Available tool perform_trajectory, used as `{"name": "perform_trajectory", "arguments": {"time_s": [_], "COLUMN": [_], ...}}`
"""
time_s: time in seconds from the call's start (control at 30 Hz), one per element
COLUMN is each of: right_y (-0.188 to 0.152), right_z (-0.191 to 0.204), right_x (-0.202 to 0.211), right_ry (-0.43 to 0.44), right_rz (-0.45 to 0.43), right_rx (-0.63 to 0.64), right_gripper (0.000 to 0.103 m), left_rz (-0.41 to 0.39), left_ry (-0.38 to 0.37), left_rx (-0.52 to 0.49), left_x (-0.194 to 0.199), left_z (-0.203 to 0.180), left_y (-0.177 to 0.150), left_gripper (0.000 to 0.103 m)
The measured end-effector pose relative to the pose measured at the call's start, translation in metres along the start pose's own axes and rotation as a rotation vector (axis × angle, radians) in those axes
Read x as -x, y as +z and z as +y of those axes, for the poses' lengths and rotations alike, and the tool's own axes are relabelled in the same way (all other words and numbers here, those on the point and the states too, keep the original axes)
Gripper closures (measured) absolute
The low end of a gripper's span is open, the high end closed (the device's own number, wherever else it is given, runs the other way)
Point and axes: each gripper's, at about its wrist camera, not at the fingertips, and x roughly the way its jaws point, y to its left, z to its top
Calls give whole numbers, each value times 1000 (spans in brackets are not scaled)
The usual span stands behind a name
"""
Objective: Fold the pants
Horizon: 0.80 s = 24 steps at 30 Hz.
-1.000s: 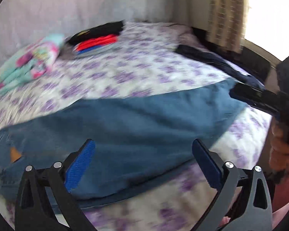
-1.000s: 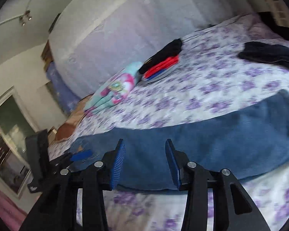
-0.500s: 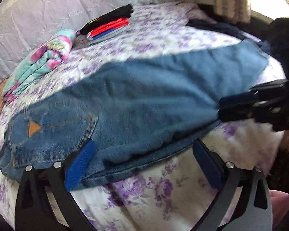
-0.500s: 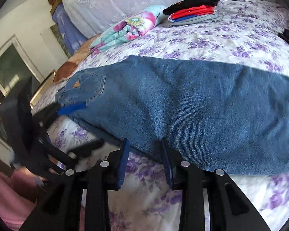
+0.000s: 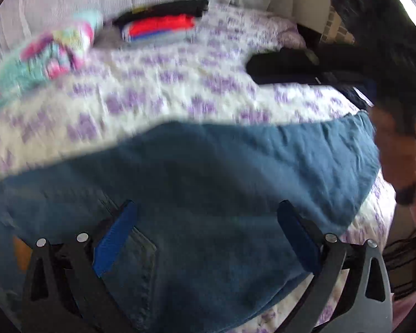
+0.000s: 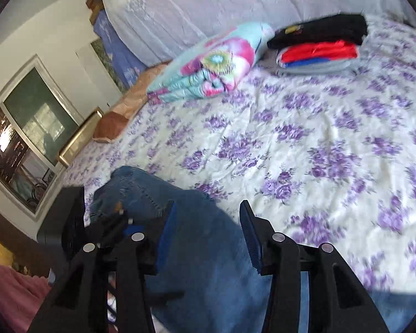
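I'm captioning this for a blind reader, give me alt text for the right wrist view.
An open hand-held gripper with blue pads hovers over blue denim jeans on a purple-flowered white bedspread. Behind lie a folded pastel floral blanket and a stack of folded black, red and grey clothes.

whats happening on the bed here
A person is folding a pair of blue jeans on a bed with a purple-flowered sheet, holding a claw tool in each hand. The left claw and the right claw both hover open over the denim, gripping nothing. A stack of folded clothes and a colourful folded blanket sit farther back.
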Motion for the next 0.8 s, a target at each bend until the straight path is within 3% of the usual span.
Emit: {"name": "perform_trajectory", "arguments": {"time_s": [0.2,0.33,0.53,0.7,0.8], "right_y": [1,-10,-26,-12,-5], "right_z": [-9,19,51,39,29], "right_x": [-57,-52,-49,-67,-82], "right_ry": [52,60,62,68,144], "right_rz": [227,267,364,443,512], "right_rx": [-5,107,289,262,210], "right_gripper": [55,53,43,39,32], "left_rz": [-25,-27,-26,-29,-29], "left_ry": [25,28,-2,-8,-4], "left_rx": [-48,-54,-43,-41,-43], "left_x": [2,3,1,1,1], "left_z": [-6,-7,-4,-3,-4], "left_y": [-18,-18,-16,-16,-16], "left_gripper": [4,4,4,4,4]}}
